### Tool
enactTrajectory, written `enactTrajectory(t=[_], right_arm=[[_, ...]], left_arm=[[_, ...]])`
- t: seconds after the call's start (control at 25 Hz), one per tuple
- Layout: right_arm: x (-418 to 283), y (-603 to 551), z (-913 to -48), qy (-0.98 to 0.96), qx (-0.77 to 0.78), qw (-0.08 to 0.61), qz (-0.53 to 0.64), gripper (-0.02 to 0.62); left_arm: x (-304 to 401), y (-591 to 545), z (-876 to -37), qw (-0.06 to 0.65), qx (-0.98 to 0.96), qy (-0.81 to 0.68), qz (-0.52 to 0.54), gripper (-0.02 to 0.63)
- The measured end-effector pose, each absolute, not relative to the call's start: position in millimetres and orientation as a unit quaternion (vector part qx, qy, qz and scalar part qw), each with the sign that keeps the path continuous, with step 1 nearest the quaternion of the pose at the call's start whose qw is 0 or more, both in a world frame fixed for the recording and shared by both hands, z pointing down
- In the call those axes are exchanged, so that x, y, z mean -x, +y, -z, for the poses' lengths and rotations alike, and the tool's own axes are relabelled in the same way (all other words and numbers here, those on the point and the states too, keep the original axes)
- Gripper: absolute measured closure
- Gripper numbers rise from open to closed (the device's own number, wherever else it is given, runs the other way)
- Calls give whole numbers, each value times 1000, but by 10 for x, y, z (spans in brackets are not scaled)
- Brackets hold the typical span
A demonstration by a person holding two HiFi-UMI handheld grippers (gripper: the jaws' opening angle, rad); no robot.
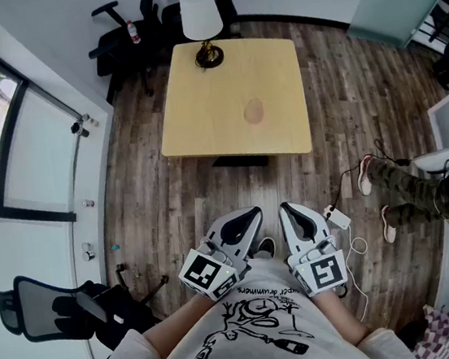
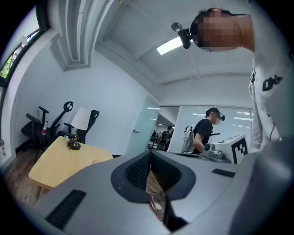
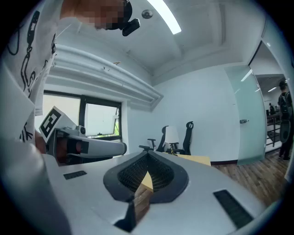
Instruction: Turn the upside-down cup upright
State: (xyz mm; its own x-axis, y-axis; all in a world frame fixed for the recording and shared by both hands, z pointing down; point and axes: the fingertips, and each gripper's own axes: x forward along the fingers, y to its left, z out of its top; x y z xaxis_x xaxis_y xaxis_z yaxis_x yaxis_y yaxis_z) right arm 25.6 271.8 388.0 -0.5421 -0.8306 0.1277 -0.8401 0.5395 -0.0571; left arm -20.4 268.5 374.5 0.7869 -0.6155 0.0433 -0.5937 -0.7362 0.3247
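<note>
A small brownish cup (image 1: 254, 111) rests on the light wooden table (image 1: 201, 128), right of its middle; whether it is upside down is too small to tell. Both grippers are held close to the person's chest, well short of the table. My left gripper (image 1: 249, 213) is shut with nothing between its jaws, and it shows the same in the left gripper view (image 2: 150, 154). Beside it my right gripper (image 1: 287, 209) is also shut and empty, as in the right gripper view (image 3: 147, 156). The cup does not show in either gripper view.
A lamp with a white shade (image 1: 200, 15) stands at the table's far edge. Black office chairs (image 1: 119, 32) sit behind the table and one (image 1: 69, 306) at near left. A seated person's legs (image 1: 405, 183) are at right, with a power strip (image 1: 337, 218) on the wooden floor.
</note>
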Motion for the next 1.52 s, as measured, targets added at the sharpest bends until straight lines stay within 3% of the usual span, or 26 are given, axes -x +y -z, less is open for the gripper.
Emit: enactTrajectory(t=[1.52], right_arm=[[-845,2907,-3959,-888,-452,14,-87,571]], left_arm=[[-289,2863,-3799,156,-914,-374,12,595]])
